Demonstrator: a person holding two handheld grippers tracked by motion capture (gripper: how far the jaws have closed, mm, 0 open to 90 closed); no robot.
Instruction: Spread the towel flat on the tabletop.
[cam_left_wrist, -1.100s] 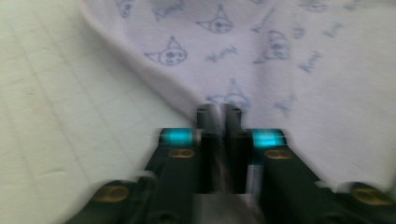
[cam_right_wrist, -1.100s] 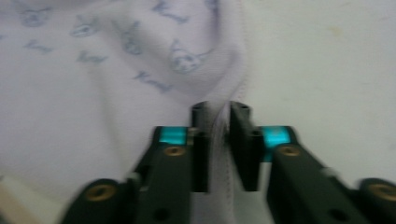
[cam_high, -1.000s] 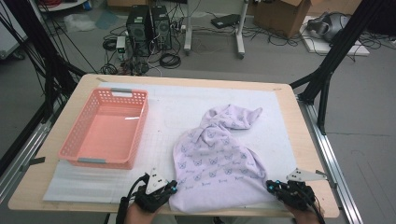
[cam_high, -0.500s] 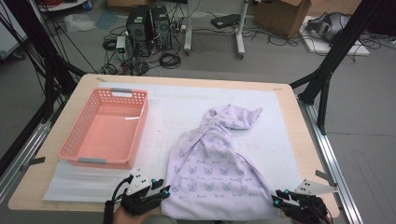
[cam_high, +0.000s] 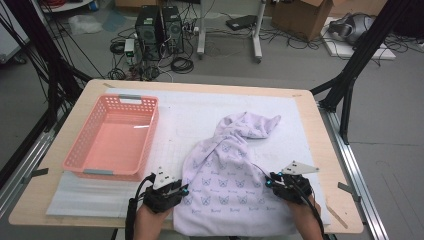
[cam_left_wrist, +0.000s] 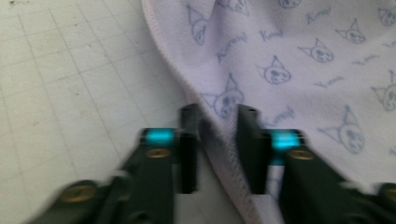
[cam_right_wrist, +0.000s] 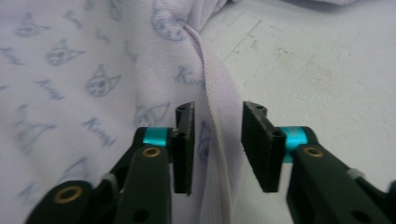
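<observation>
The lilac printed garment (cam_high: 230, 185) lies spread on the counter (cam_high: 310, 125) between the two grippers. The left gripper (cam_left_wrist: 218, 140) has just been closing; its fingers (cam_left_wrist: 189, 144) stand slightly apart with the garment's hemmed edge between them. The right gripper (cam_right_wrist: 217, 140) likewise, its fingers (cam_right_wrist: 261, 140) straddling the ribbed side edge, not yet pinching it
</observation>
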